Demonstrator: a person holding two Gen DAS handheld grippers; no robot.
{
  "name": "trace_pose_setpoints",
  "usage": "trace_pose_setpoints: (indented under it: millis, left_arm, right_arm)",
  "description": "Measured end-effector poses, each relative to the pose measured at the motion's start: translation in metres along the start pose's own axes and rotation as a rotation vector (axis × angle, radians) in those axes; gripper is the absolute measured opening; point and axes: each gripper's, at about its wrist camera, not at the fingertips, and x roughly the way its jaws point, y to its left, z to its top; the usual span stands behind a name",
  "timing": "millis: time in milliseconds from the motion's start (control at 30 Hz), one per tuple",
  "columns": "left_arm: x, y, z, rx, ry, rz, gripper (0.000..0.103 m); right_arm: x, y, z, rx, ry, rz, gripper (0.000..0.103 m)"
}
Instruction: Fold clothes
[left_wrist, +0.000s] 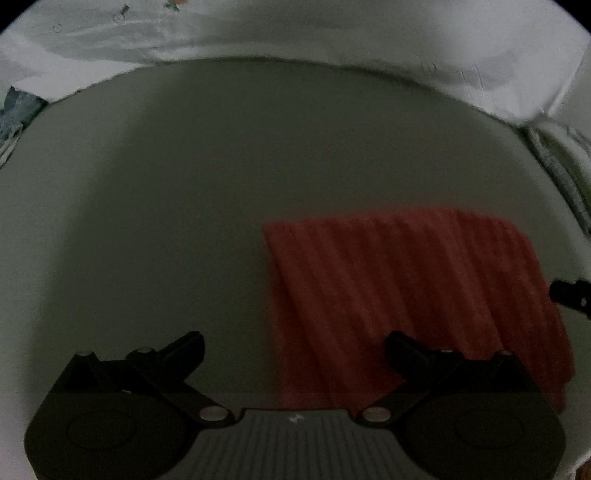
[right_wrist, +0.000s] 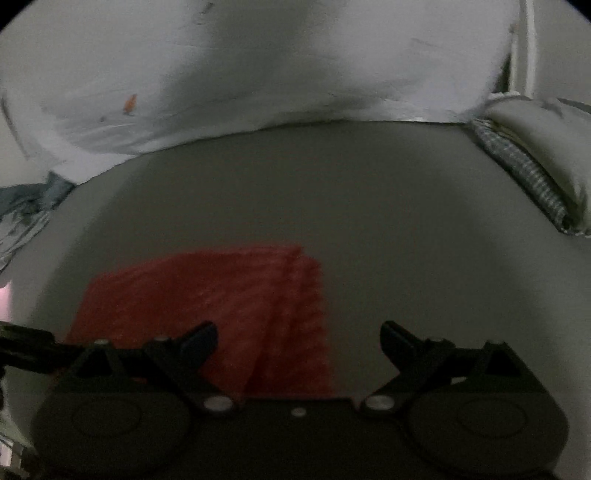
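A red ribbed cloth (left_wrist: 406, 288) lies folded flat in a rough rectangle on the grey surface (left_wrist: 184, 184). My left gripper (left_wrist: 295, 343) is open just above the cloth's near left part, its right finger over the fabric and its left finger over bare surface. In the right wrist view the same cloth (right_wrist: 221, 306) shows stacked layers along its right edge. My right gripper (right_wrist: 299, 332) is open over that edge, left finger above the cloth and right finger above the surface. Neither gripper holds anything. A black finger (left_wrist: 569, 295) of the right gripper pokes in at the left wrist view's edge.
White bedding (right_wrist: 295, 74) is bunched along the far side of the surface. A grey checked fabric (right_wrist: 524, 173) lies folded at the far right, and a blue patterned cloth (right_wrist: 26, 206) at the far left. The scene is dim and slightly blurred.
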Motion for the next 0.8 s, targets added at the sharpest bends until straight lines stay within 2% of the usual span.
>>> trace_pose_setpoints:
  millis: [133,200,333,400,467,533,567,600,633,700,733,767,800]
  left_arm:
    - [0.017,0.010,0.023,-0.039,0.012,-0.066,0.103]
    - [0.029,0.002,0.028,-0.031,0.031,-0.105,0.101]
    - [0.036,-0.011,0.036,0.064,0.035,-0.118,0.100]
    - [0.038,-0.019,0.039,0.117,0.032,-0.119,0.096]
    - [0.038,-0.029,0.041,0.154,0.017,-0.128,0.081]
    - [0.042,-0.039,0.042,0.178,-0.003,-0.128,0.072]
    - [0.040,-0.040,0.039,0.187,-0.013,-0.124,0.065]
    - [0.040,-0.040,0.038,0.191,-0.024,-0.120,0.062]
    - [0.037,-0.036,0.037,0.188,-0.032,-0.119,0.053]
    - [0.046,-0.040,0.046,0.157,-0.037,-0.135,0.036]
    - [0.048,-0.039,0.050,0.137,-0.036,-0.146,0.023]
    - [0.051,-0.040,0.054,0.119,-0.034,-0.162,0.017]
    - [0.053,-0.041,0.057,0.102,-0.032,-0.176,0.016]
  right_arm:
    - [0.020,-0.001,0.016,0.038,0.028,0.002,0.089]
    - [0.029,0.001,0.020,0.039,0.045,0.016,0.085]
    - [0.054,0.006,0.028,0.035,0.091,0.013,0.077]
    - [0.066,0.010,0.032,0.024,0.098,-0.010,0.081]
    - [0.072,0.018,0.037,-0.014,0.098,-0.033,0.077]
    - [0.076,0.029,0.040,-0.070,0.095,-0.041,0.049]
    - [0.077,0.034,0.040,-0.099,0.097,-0.047,0.047]
    - [0.078,0.039,0.040,-0.129,0.100,-0.054,0.037]
    - [0.078,0.044,0.040,-0.158,0.102,-0.056,0.026]
    - [0.076,0.054,0.038,-0.210,0.099,-0.057,0.011]
    - [0.073,0.059,0.036,-0.231,0.092,-0.061,0.008]
    - [0.069,0.063,0.035,-0.253,0.078,-0.070,0.007]
    - [0.064,0.068,0.034,-0.274,0.061,-0.081,0.006]
